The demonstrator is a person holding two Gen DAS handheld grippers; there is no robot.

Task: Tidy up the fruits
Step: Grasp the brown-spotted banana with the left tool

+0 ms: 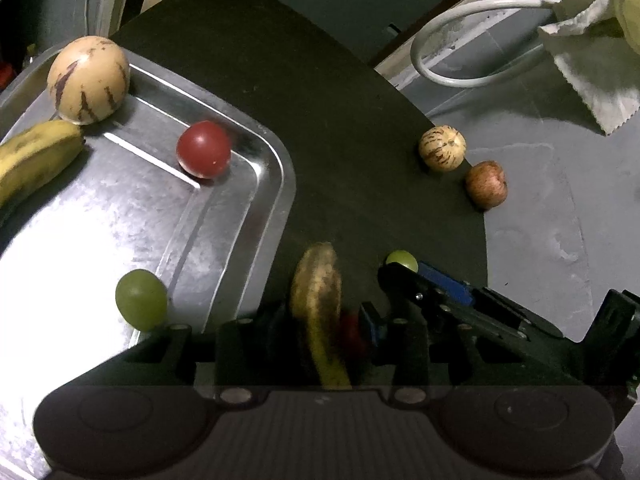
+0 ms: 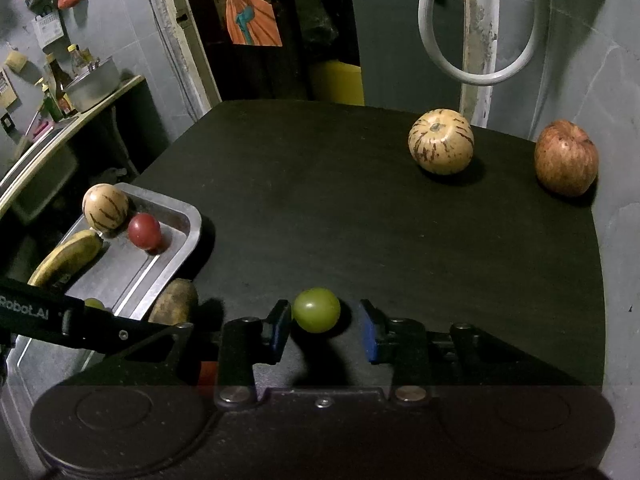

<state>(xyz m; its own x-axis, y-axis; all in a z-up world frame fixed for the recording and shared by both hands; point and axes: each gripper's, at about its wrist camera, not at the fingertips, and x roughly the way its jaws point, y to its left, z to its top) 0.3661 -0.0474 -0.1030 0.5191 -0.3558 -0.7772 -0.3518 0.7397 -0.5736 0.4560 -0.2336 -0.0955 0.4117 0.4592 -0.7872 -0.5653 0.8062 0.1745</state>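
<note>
Left gripper (image 1: 320,320): clamped on spotted banana (image 1: 318,300)
Right gripper (image 2: 325,326): agape — green grape (image 2: 316,310) between pads, ungripped

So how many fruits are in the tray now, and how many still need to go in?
Done: the metal tray holds four fruits: a striped melon, a banana, a red tomato and a green grape. In hand: the left hand-held gripper grips a second banana, and the right hand-held gripper sits open around another grape. Left: a small striped melon and an apple on the black table.
</note>
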